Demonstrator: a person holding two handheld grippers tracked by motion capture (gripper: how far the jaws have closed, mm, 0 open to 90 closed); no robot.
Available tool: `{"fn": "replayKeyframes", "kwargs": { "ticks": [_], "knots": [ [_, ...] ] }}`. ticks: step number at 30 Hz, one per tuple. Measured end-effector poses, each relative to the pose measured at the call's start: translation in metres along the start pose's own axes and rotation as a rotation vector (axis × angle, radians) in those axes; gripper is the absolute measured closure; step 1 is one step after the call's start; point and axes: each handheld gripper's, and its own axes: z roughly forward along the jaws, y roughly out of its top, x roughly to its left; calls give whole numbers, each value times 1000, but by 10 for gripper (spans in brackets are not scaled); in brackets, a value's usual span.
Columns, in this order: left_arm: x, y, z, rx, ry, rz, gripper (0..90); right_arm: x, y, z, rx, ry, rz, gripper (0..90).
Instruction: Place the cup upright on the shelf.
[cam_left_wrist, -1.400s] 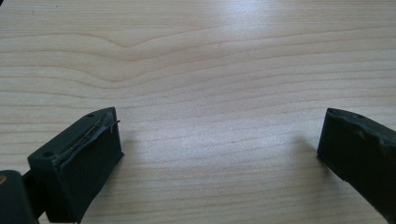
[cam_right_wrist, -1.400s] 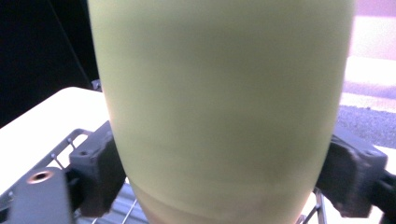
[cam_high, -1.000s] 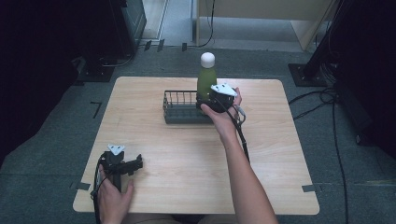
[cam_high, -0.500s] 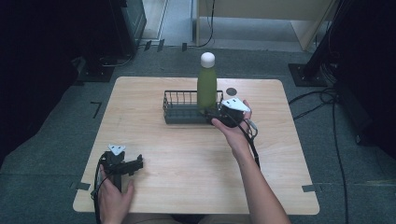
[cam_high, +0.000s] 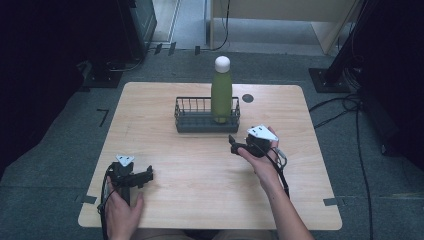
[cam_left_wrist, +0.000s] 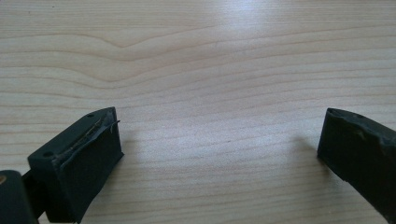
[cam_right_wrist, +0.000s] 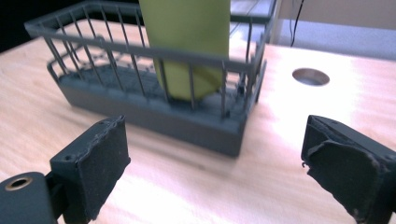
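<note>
No readable text, label, brand, number or sign anywhere.

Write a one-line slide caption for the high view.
Green bottle stands upright in the wire basket; open right gripper sits beside it, left gripper near the table edge.

Right gripper view: green bottle (cam_right_wrist: 187, 42) cut off by the top edge, cap out of frame, lower part behind the wire basket (cam_right_wrist: 154, 107) bars. Both pictures from the gripper cameras crop the jaws at the bottom. High view: person's forearms run off the bottom edge.
</note>
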Motion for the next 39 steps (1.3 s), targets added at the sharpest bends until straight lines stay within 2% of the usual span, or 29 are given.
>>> {"fn": "replayKeyframes", "kwargs": {
  "ticks": [5, 14, 23, 27, 31, 32, 33, 35, 37, 38, 39],
  "knots": [
    [0, 0, 0, 0, 0, 0, 0, -4, -18, -7, 21, 3, -4, 78],
    [0, 0, 0, 2, 0, 2, 0, -10, -36, -16, 48, -11, -17, 80],
    [0, 0, 0, 2, 0, 3, 0, -21, -56, -25, 95, -32, -4, 84],
    [0, 0, 0, 2, -1, 3, 0, -24, -58, -29, 92, -34, 5, 87],
    [0, 0, 0, 2, -1, 3, 0, -26, -60, -33, 113, -42, -12, 87],
    [0, 0, 0, 2, -1, 3, 0, -27, -61, -34, 125, -45, -19, 87],
    [0, 0, 0, 1, -1, 3, 0, -29, -62, -35, 165, -50, -18, 87],
    [0, 0, 0, 2, -1, 3, 0, -30, -62, -36, 179, -51, -15, 87],
    [0, 0, 0, 2, -1, 3, 0, -35, -65, -37, 252, -73, -4, 88],
    [0, 0, 0, 2, -1, 3, 0, -35, -65, -37, 252, -73, -4, 88],
    [-1, 0, 0, 1, 0, 1, 0, -38, -67, -37, 309, -91, 2, 88]
  ]
}}
